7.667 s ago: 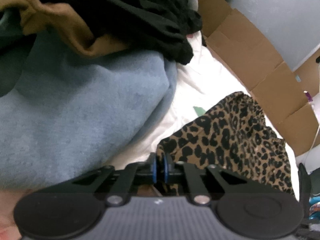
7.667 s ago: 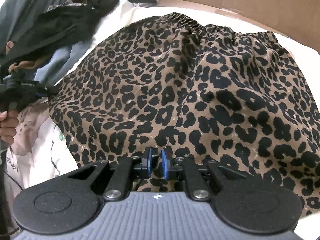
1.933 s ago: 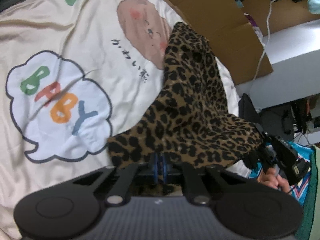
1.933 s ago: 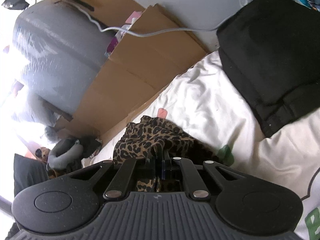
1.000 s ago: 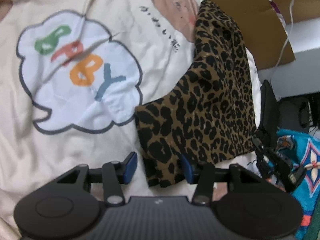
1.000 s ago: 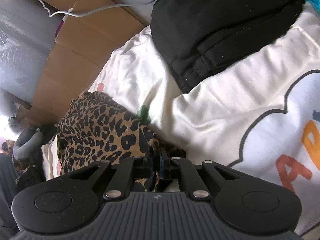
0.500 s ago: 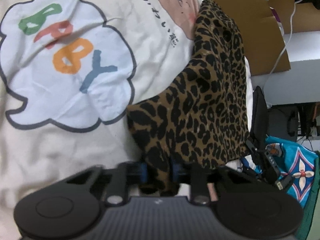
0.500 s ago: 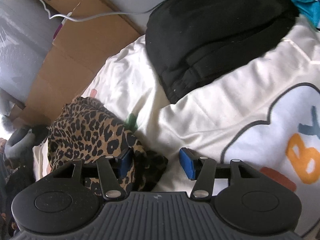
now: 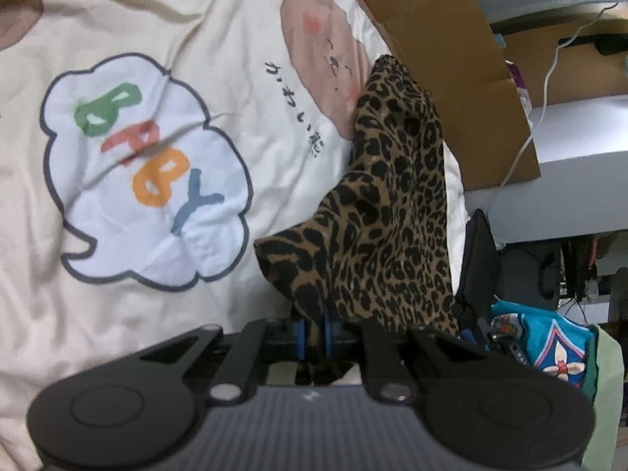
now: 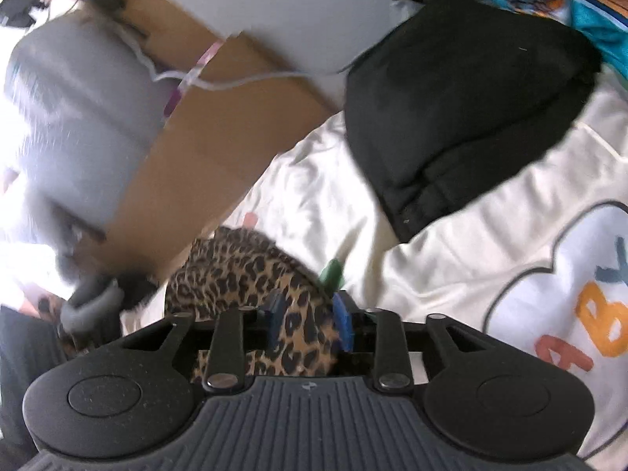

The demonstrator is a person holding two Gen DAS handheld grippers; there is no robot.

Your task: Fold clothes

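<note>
Here the left gripper (image 9: 313, 333) is clamped on the near corner of the leopard-print garment (image 9: 388, 212), fabric pinched between its blue pads. The garment rises from that grip and trails away across the cream printed bedsheet (image 9: 243, 59) toward the cardboard (image 9: 443, 31). The right gripper (image 10: 308, 320) has its fingers parted, with leopard-print fabric (image 10: 251, 271) lying between them, not pinched. A folded black garment (image 10: 463, 110) lies well apart on the bedsheet.

Tan leopard-print garment (image 9: 392, 212) with black spots. Cream bedsheet (image 9: 243, 90) bearing a white cloud with green, red, orange, blue letters. Black folded clothing (image 10: 463, 117) at one o'clock. Brown cardboard (image 9: 439, 51).
</note>
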